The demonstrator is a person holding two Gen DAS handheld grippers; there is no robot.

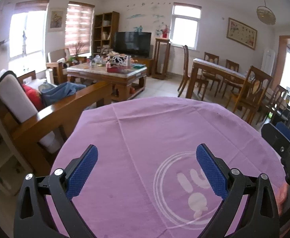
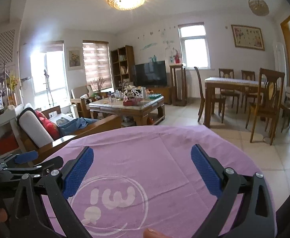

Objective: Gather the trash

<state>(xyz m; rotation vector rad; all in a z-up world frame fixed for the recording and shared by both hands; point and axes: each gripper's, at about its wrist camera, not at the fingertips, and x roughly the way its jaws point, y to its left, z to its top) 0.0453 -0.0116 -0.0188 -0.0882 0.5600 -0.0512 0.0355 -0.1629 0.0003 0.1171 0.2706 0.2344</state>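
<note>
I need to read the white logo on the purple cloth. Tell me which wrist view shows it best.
The right wrist view: the white logo on the purple cloth lies mostly clear between the open right gripper. In the left wrist view the logo is partly covered by the open left gripper.

Coffee table (image 1: 105,73) clutter too small to identify

Purple cloth (image 1: 145,130), sofa (image 1: 45,107), television (image 1: 132,43)

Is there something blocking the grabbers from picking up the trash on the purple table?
No trash shows on the purple cloth at all, so nothing blocks it. The left gripper and right gripper both hang open over bare cloth; only the white logo lies between the fingers.
</note>
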